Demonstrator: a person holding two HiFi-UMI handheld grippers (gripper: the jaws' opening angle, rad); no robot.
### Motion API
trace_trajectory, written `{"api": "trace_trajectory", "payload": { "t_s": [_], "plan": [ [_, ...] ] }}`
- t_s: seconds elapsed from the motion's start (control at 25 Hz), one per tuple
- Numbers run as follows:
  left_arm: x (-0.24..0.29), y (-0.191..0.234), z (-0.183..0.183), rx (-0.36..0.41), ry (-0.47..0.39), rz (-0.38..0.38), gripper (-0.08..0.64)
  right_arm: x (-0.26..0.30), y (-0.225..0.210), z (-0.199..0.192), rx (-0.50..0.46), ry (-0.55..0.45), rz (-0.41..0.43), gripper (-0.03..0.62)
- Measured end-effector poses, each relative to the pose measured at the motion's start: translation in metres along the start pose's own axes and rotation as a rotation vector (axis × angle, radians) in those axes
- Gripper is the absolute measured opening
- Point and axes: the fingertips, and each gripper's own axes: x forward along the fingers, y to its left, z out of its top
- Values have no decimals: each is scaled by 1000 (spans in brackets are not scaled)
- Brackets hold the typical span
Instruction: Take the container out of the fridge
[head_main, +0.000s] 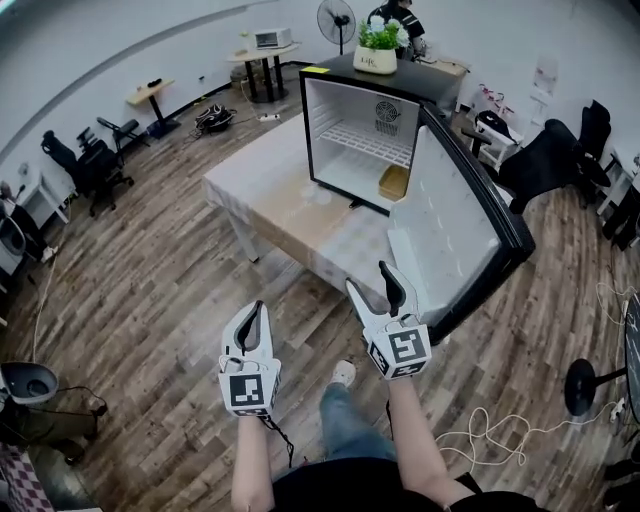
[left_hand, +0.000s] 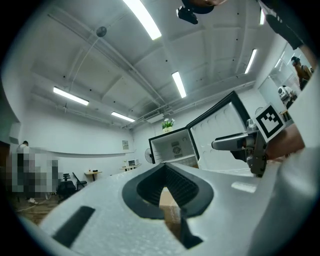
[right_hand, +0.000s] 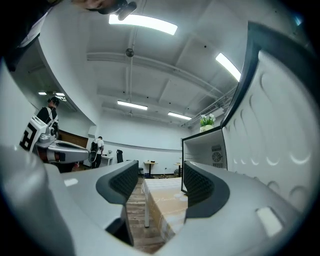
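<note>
Worktop (head_main: 262, 190) carries fridge (head_main: 352, 82), door (head_main: 455, 235) swung wide. Container (head_main: 394, 182) on fridge floor, right side, under wire shelf (head_main: 365, 141). Right tool (head_main: 368, 278) wide, left tool (head_main: 255, 312) closed, both empty. Risk: right tool clipping the door on reach-in.

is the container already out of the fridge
No, the container sits on the floor of the open fridge, near its right wall.

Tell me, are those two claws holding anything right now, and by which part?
Nothing is held. The left gripper has its jaws closed on nothing, and the right gripper has its jaws apart and empty. The container sits inside the open fridge.
</note>
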Motion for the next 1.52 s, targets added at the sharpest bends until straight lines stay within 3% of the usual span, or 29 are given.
{"api": "trace_trajectory", "payload": {
  "t_s": [0.12,0.28,0.6,1.12,1.52],
  "plan": [
    [64,20,-26,-40,36,-14,5,58,-29,-25,24,39,-24,276],
    [157,44,-27,-85,12,-35,5,130,-74,-43,30,75,-58,278],
    [294,45,-46,-134,13,-138,5,201,-132,-76,43,142,-127,278],
    [389,30,-32,-138,-17,-283,6,244,-181,-85,-12,235,-229,279],
    [454,18,-25,-154,-32,-412,6,287,-208,-87,-122,346,-303,279]
  ]
}}
